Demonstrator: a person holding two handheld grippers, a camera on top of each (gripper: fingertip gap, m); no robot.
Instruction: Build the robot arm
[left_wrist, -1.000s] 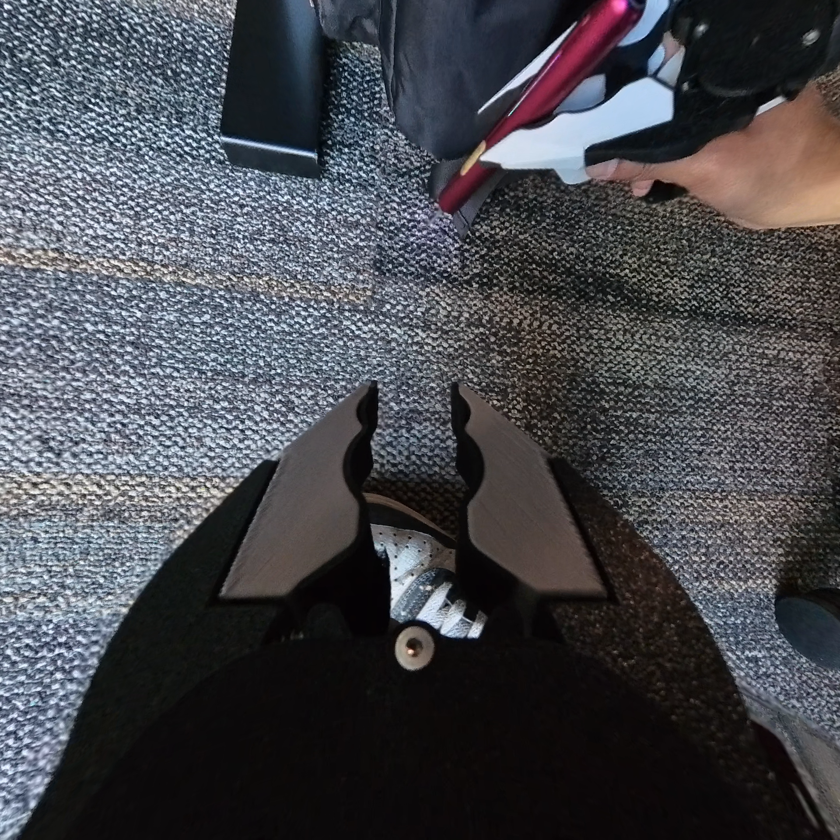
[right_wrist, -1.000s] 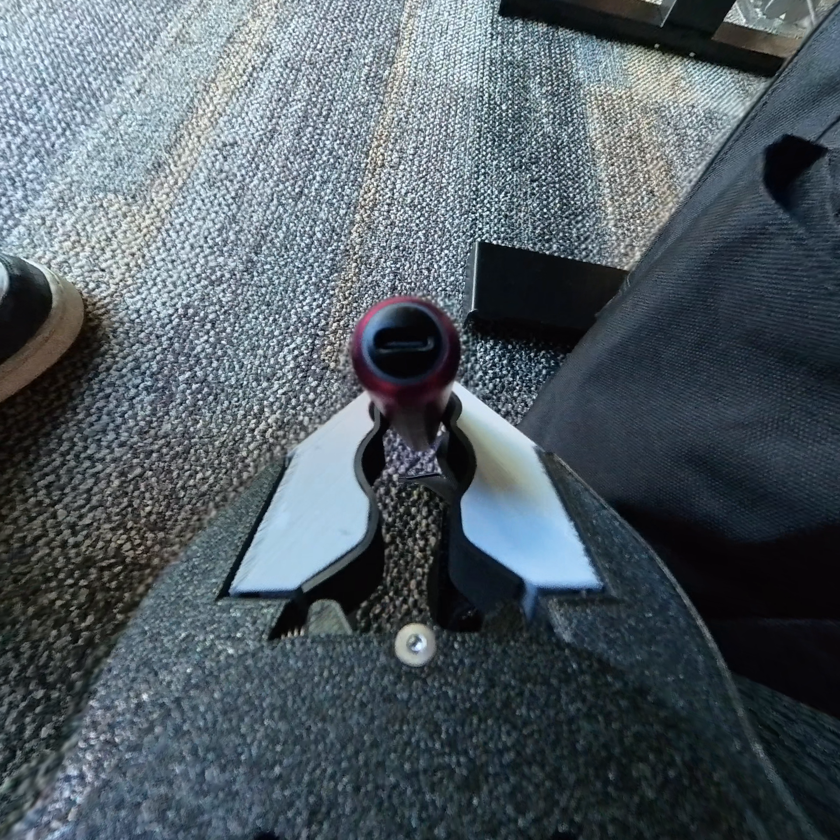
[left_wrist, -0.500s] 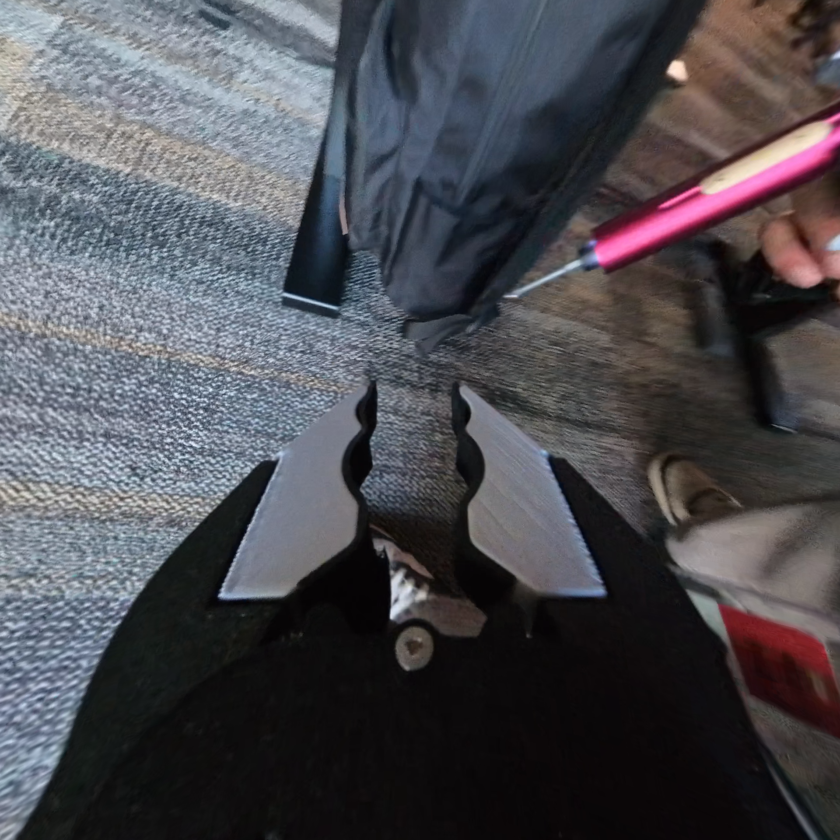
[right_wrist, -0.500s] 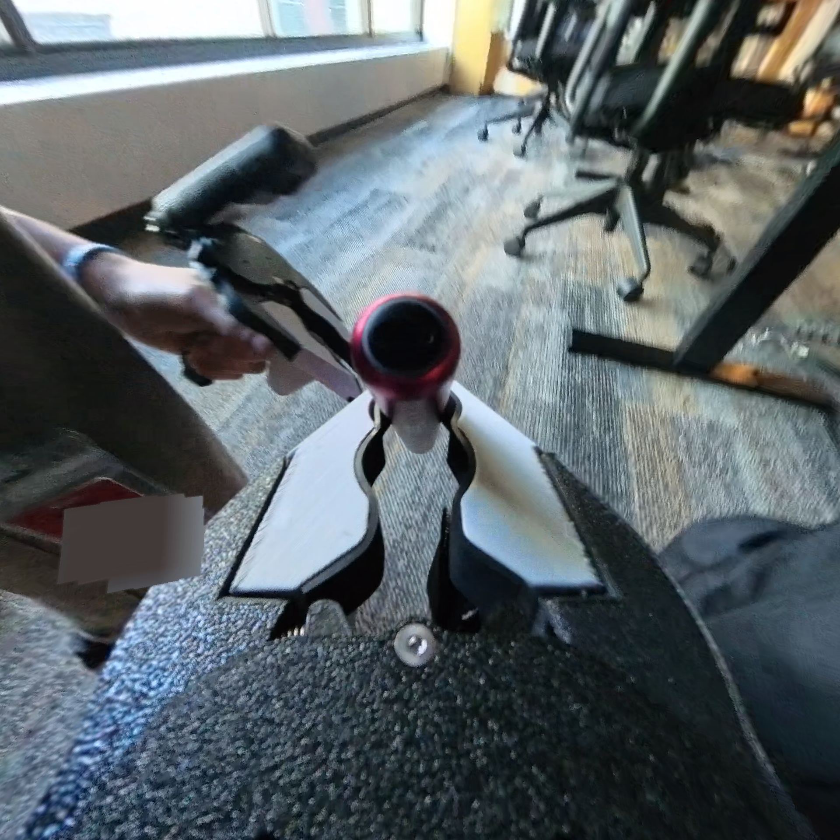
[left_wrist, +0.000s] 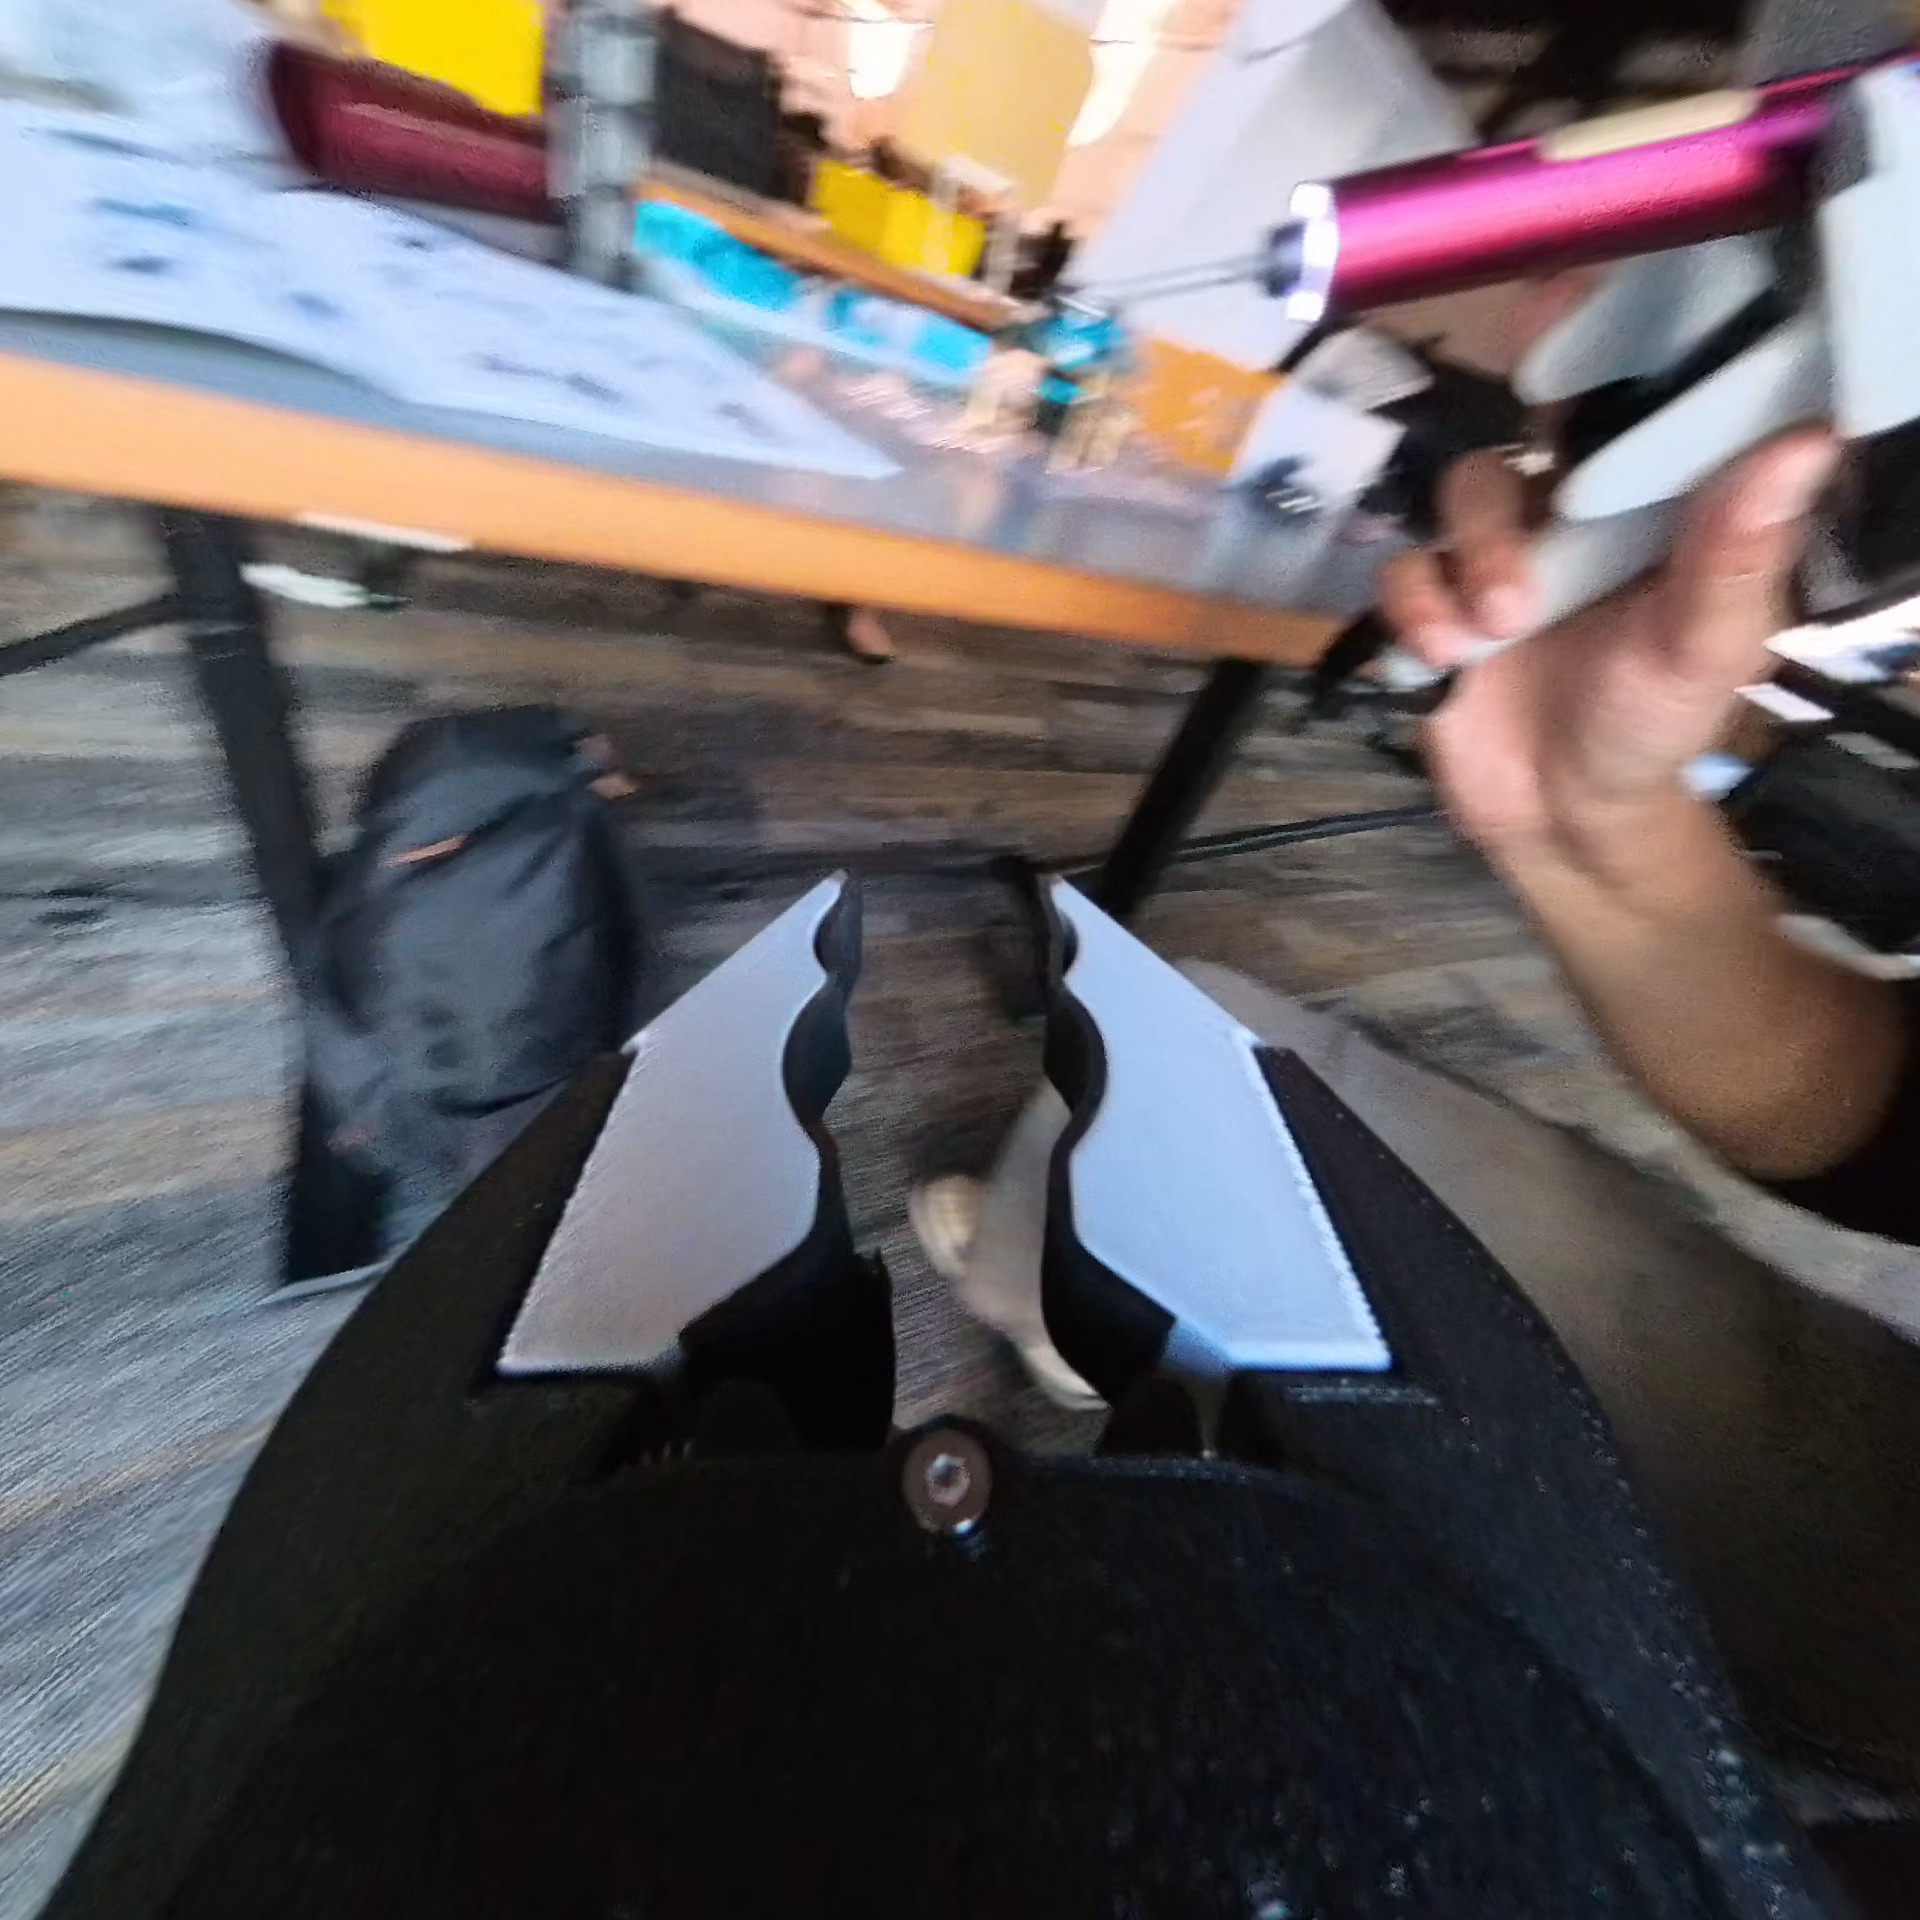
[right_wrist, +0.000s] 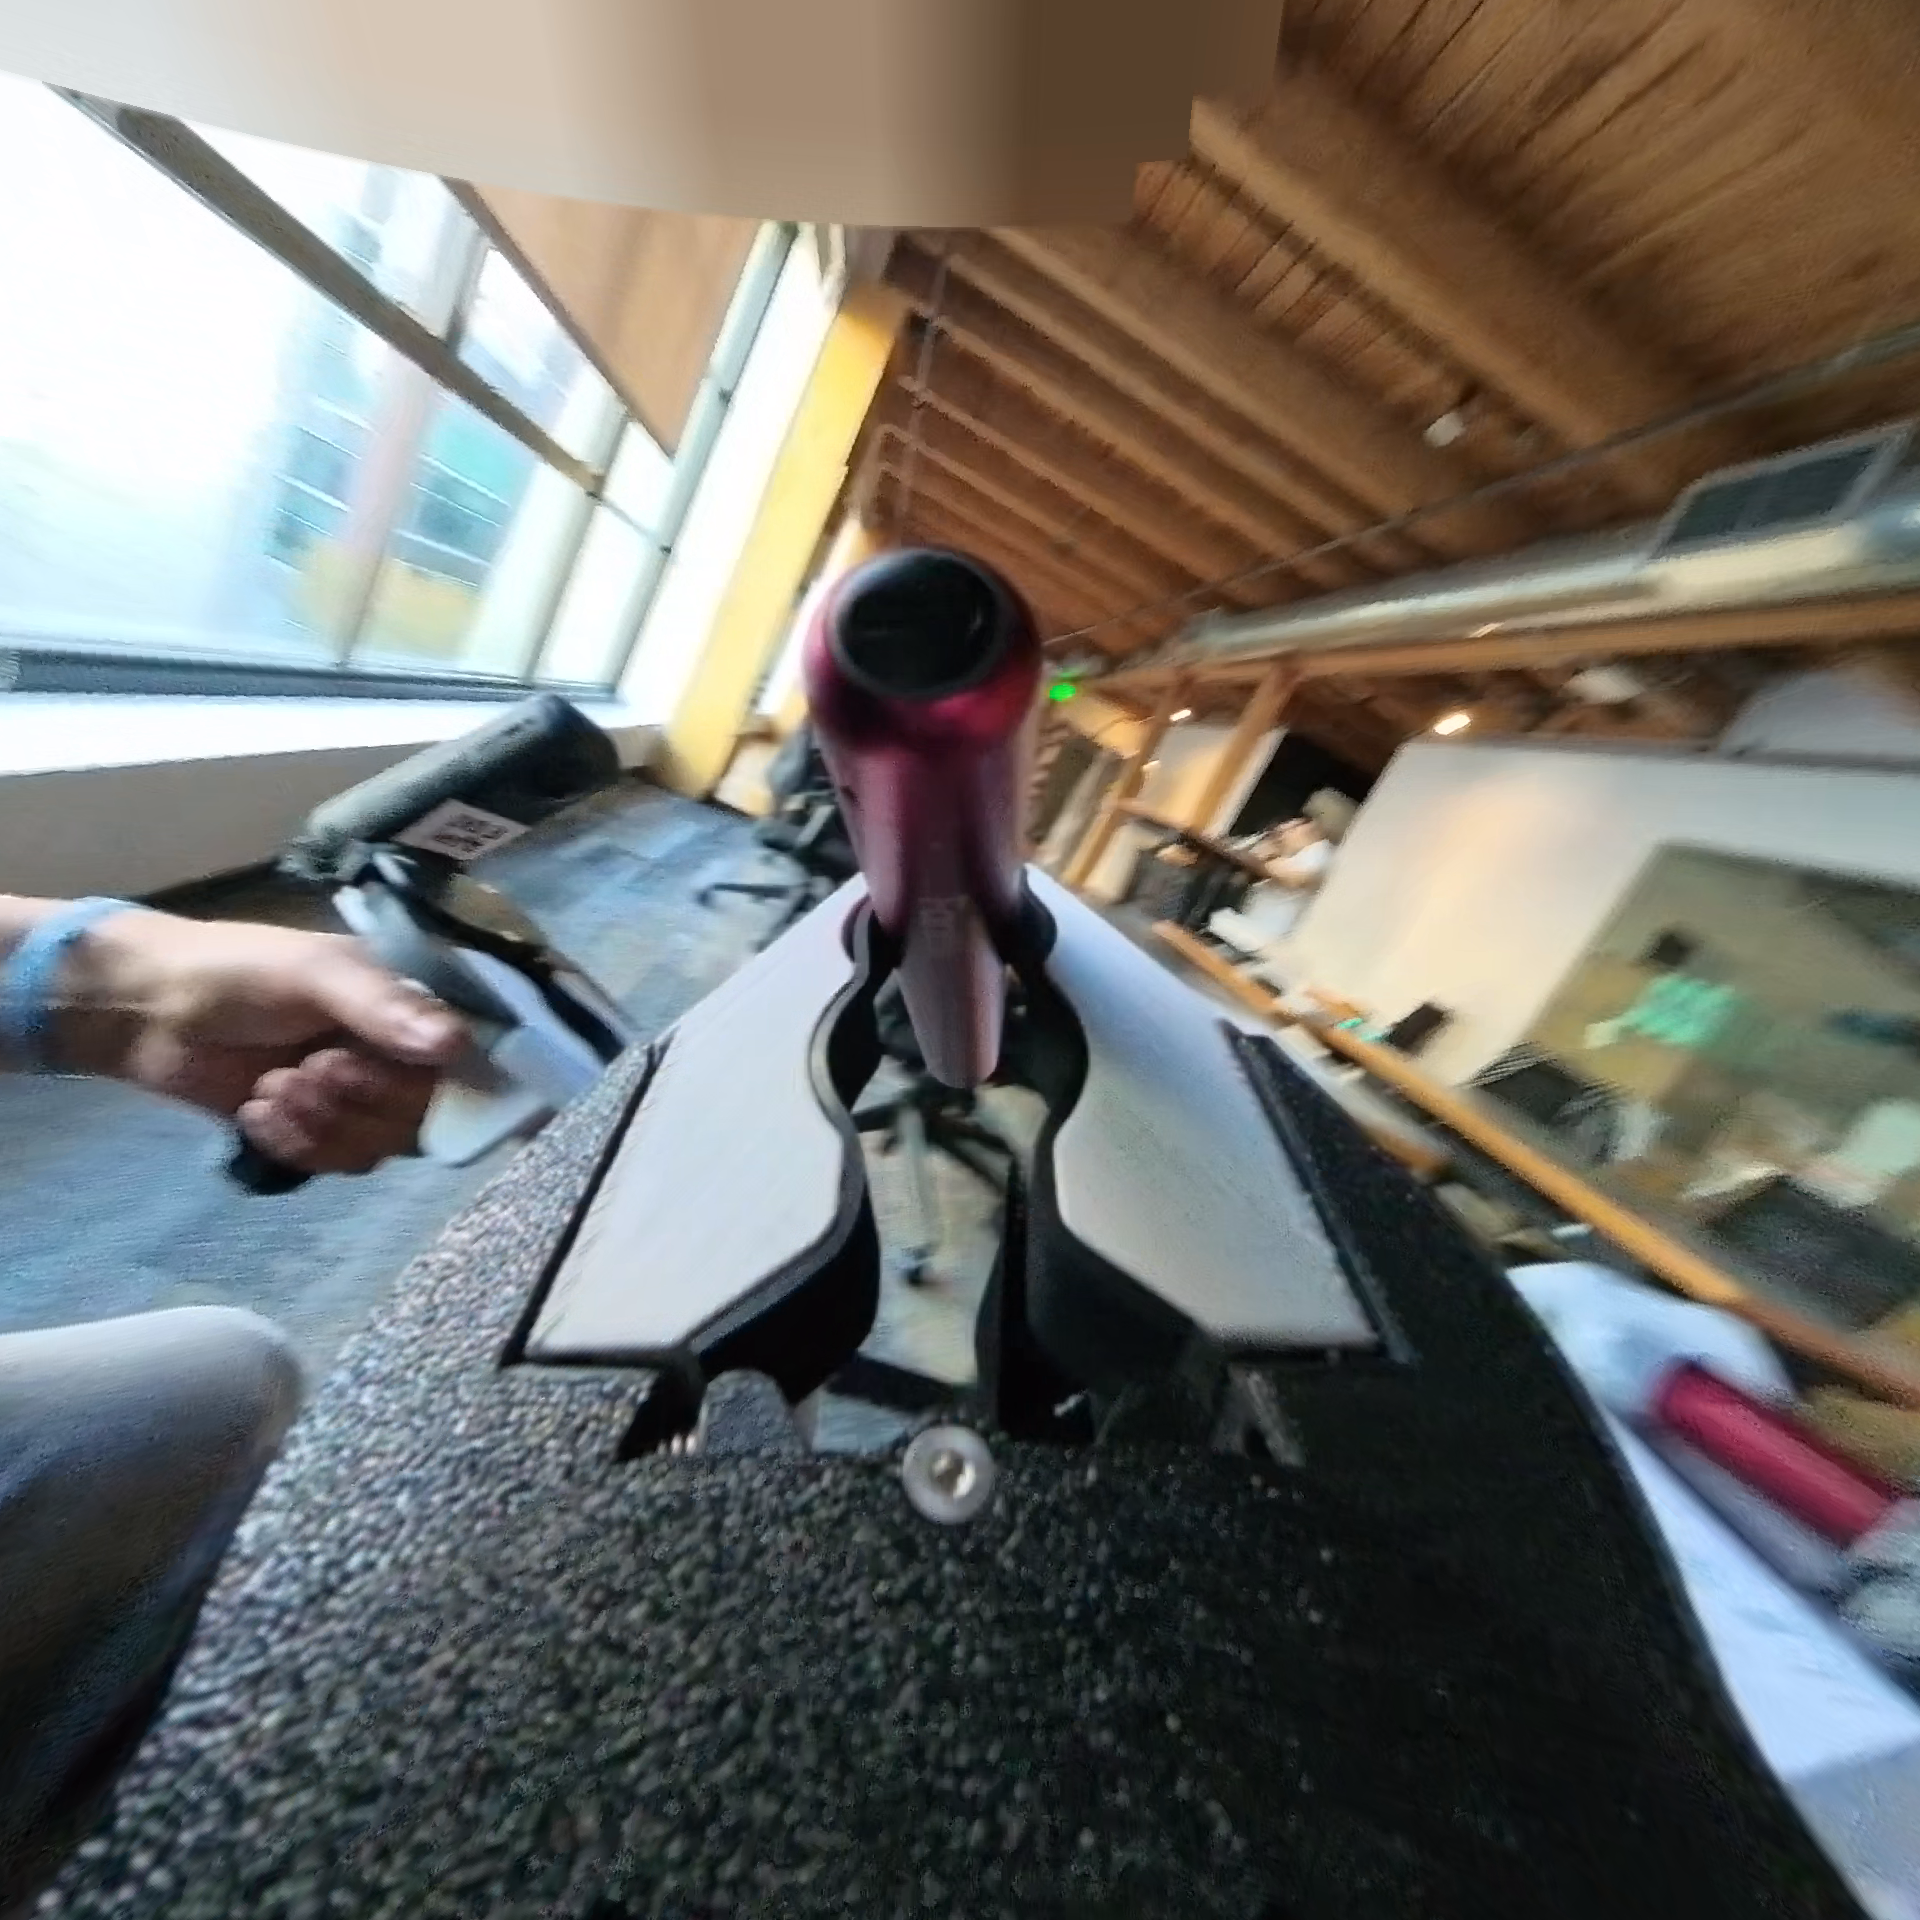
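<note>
My right gripper (right_wrist: 948, 914) is shut on a magenta electric screwdriver (right_wrist: 930, 769), gripped near the fingertips with its butt end toward the camera. In the left wrist view the same screwdriver (left_wrist: 1538, 223) shows at the upper right, its thin bit pointing left over the table, held by the right gripper and a hand (left_wrist: 1621, 769). My left gripper (left_wrist: 948, 914) is open and empty, raised above the carpet and facing the table's underside. It also shows in the right wrist view (right_wrist: 447, 956), held by a hand at the left.
A wooden-edged table (left_wrist: 623, 509) with black legs (left_wrist: 239, 717) carries white sheets and blurred coloured items. A dark backpack (left_wrist: 468, 914) leans by the left leg. A shoe (left_wrist: 997, 1247) is on the carpet. A maroon object (right_wrist: 1787, 1455) lies at the right. Office chairs stand beyond. Across from one pair of fingers to the other is roughly 20 cm.
Both grippers have lifted and tilted up from the carpet to table level. The right gripper keeps hold of the screwdriver. The left gripper stays open.
</note>
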